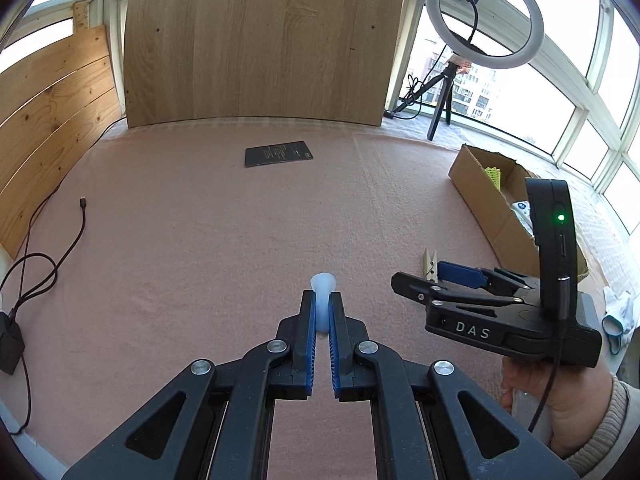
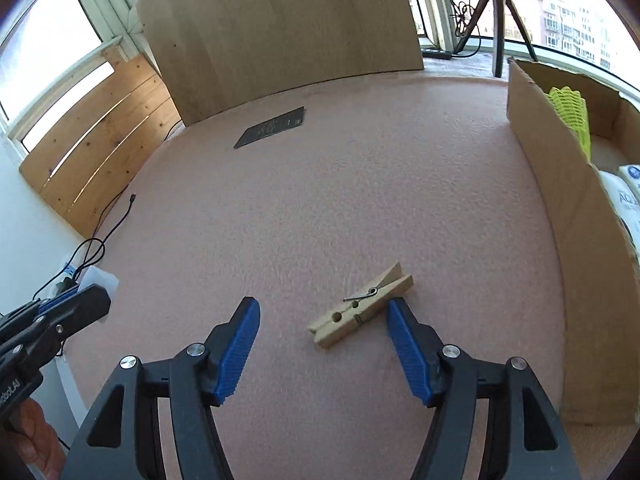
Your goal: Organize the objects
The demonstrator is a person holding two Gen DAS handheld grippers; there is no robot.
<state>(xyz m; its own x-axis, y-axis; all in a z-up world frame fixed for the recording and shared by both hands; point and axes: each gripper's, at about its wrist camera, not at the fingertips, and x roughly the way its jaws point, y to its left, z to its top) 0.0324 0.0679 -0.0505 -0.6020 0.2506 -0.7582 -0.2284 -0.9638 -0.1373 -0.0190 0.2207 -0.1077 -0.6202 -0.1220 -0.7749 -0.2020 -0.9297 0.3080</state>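
Black linkage arms fill the bottom of both wrist views. Big picture first: pink cloth-covered surface point(image 2: 320, 200), wide and mostly bare, w/ a cardboard box point(image 2: 560, 216) along its right edge, already holding a yellow-green item and a white packet. Far back, a dark flat card point(image 1: 279, 153) lies alone near the wooden board.

Left claw point(image 1: 322, 312) is clenched on a pale translucent plastic piece point(image 1: 322, 284), flared tip poking out past the blue pads; what it is exactly, can't tell.

Right claw point(image 2: 323, 320) is released, jaws spread wide, low over the surface. Wooden clothespin point(image 2: 362, 306) lies flat btwn them, angled, its far end just beside the right pad, poss. touching. Well apart from the left pad.

Judgement: clothespin pickup looks like the step in hand, box the likely destination.

Risks: peg sits off-centre and skewed, so closing now may let the right pad push it first, spinning or skidding it on the cloth. Pinching the tail end could spring it open and pop it out. Left's slim piece could slip if grip eases.
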